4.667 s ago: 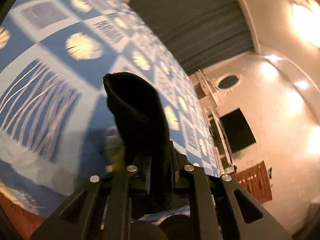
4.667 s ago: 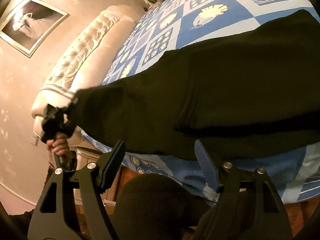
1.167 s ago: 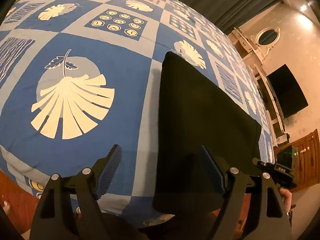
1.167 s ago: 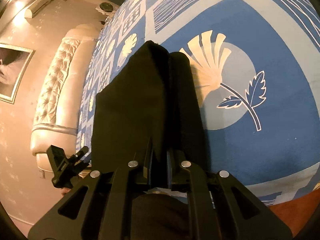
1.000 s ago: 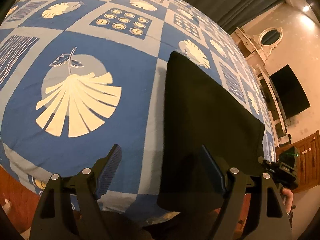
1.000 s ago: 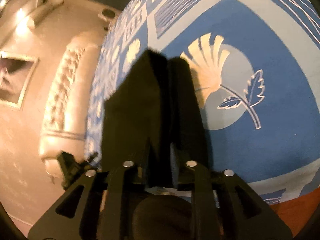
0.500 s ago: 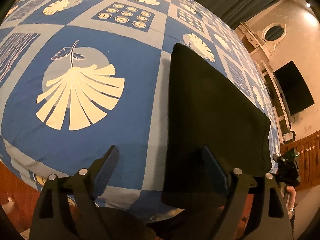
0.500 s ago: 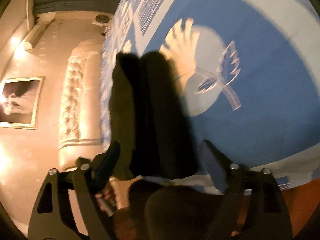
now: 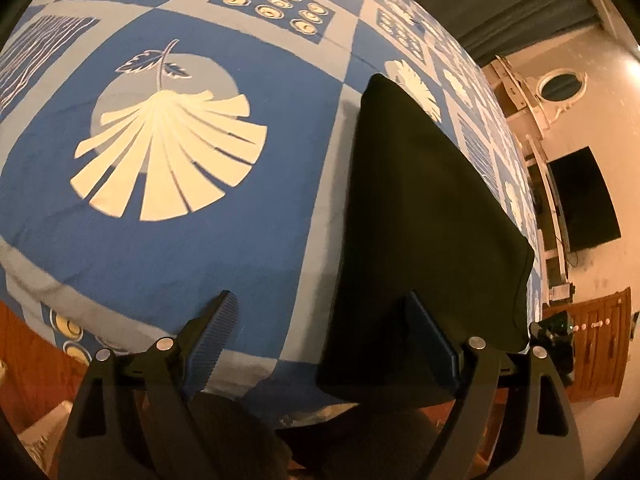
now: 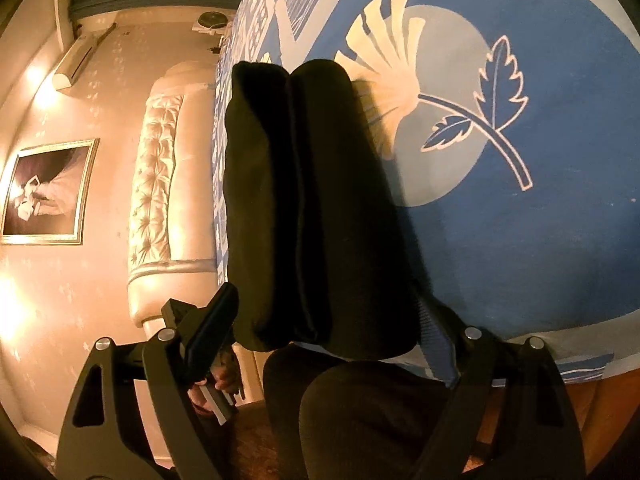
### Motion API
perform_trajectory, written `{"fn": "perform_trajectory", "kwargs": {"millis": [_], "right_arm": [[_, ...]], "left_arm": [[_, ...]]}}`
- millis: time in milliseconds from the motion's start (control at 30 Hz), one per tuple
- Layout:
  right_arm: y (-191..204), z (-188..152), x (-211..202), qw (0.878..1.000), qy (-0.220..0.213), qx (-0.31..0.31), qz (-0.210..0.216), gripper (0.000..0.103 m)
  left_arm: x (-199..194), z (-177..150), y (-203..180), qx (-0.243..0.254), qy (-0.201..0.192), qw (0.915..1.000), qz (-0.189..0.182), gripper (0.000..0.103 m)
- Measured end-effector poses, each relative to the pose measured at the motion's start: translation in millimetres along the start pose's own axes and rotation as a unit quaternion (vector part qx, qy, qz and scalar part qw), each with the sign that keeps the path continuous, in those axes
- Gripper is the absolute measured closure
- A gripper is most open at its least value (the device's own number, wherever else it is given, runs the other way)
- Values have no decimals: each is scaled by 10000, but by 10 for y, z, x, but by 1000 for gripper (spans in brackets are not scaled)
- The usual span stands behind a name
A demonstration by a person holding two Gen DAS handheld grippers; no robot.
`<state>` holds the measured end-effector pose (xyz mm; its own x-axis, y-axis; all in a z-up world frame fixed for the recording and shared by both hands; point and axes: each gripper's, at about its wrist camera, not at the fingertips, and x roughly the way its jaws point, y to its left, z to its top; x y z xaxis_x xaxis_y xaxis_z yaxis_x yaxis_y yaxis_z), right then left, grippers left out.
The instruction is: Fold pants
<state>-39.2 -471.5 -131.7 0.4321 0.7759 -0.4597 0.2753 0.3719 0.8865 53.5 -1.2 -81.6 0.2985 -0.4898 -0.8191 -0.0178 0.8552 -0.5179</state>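
Two views showed one black pair of pants (image 9: 424, 208) folded into a compact bundle near the front edge of a bed whose blue-and-white bedspread (image 9: 168, 240) carried shell and leaf prints. In the left wrist view, the left claw (image 9: 320, 344) sat at the bottom of the frame, released and holding nothing, its right finger in front of the bundle's near edge. In the right wrist view, the pants (image 10: 304, 208) filled the centre as two thick side-by-side folds, with the right claw (image 10: 324, 328) spread wide around their near end, gripping nothing. The fabric looked soft, limp and light; pinching the near corners through every layer would likely keep the folds together.
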Motion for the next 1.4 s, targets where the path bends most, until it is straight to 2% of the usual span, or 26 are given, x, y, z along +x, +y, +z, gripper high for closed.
{"fn": "perform_trajectory", "kwargs": {"millis": [167,300,400,433,500,533,600,767,900,1000,1100,1133,1267,1400], "right_arm": [[49,-19,43,10000,3,-56,8,14],[47,-23,66,10000,-10,-14,74,10],[42,-6,71,9999,7,-17,103,9],[46,-5,76,9999,10,-19,105,8],[45,-11,75,9999,7,-21,103,8],[49,-11,80,9999,11,-28,102,8],[24,-9,76,9999,29,-43,105,8],[39,-22,107,9998,107,-61,124,8],[129,-39,156,9992,165,-342,-140,8],[229,-62,207,9974,181,-582,-385,8],[260,-67,215,9975,164,-563,-389,9],[260,-64,216,9977,151,-534,-378,12],[238,-55,239,9978,163,-453,-454,45],[251,-64,294,9981,186,-415,-421,55]], "left_arm": [[0,-19,18,36,50,9999,111,16],[35,-11,63,-35,208,9998,22,15],[61,-22,95,-168,373,9989,-248,14],[83,-31,77,-172,562,9970,-512,14],[118,-46,2,-31,759,9936,-832,14],[141,-70,-54,114,812,9929,-858,14],[185,-103,-111,299,796,9938,-715,14],[233,-73,-5,-114,765,9931,-881,14],[227,-69,-13,-164,715,9932,-909,14],[199,-63,-102,195,738,9905,-1143,42],[205,-74,-143,451,733,9913,-996,47],[214,-67,-117,382,761,9909,-1044,50],[229,-35,-74,310,809,9894,-1163,60],[211,-51,-73,346,784,9893,-1184,66]]}}
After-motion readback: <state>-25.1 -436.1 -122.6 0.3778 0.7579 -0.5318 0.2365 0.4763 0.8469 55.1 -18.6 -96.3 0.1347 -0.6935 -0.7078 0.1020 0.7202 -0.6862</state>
